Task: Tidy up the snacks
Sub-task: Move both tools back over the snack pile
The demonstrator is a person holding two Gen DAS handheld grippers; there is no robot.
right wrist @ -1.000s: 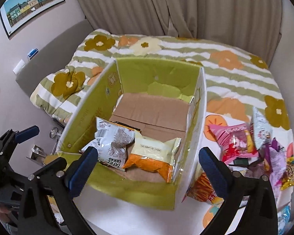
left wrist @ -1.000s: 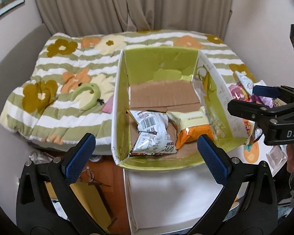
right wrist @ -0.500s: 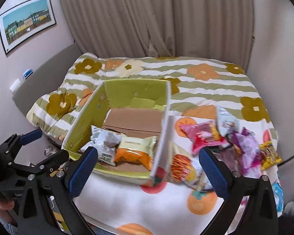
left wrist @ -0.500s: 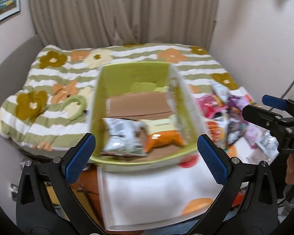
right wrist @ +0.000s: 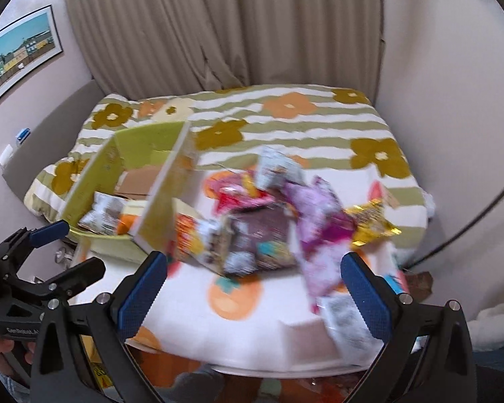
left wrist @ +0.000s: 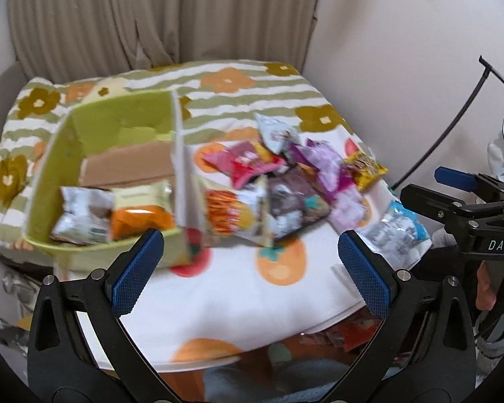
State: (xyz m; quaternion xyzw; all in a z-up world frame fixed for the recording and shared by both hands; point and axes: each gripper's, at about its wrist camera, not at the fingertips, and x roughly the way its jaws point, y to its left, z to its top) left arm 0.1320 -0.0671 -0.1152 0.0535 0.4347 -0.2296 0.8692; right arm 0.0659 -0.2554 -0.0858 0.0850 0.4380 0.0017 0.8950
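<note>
A green cardboard box (left wrist: 67, 154) (right wrist: 107, 164) sits at the left on the bed. It holds a silver snack bag (left wrist: 80, 215) (right wrist: 104, 213) and an orange-and-cream bag (left wrist: 139, 210). A pile of loose snack bags (left wrist: 285, 181) (right wrist: 279, 221) lies to its right on a white fruit-print cloth (left wrist: 252, 288): pink, purple, brown, gold (right wrist: 373, 225) and blue-and-silver (left wrist: 396, 231) ones. My left gripper (left wrist: 252, 268) is open and empty, held above the cloth's near part. My right gripper (right wrist: 252, 292) is open and empty above the pile's near edge.
The bed has a green-striped flower blanket (left wrist: 238, 97). Beige curtains (right wrist: 218, 33) hang behind. A wall rises at the right, with a black cable (left wrist: 453, 127) along it. A framed picture (right wrist: 16, 57) hangs at the left. The cloth's near edge overhangs the floor.
Both grippers have swung to the right, away from the box and toward the snack pile. Both stay open. The snacks in the box have not moved.
</note>
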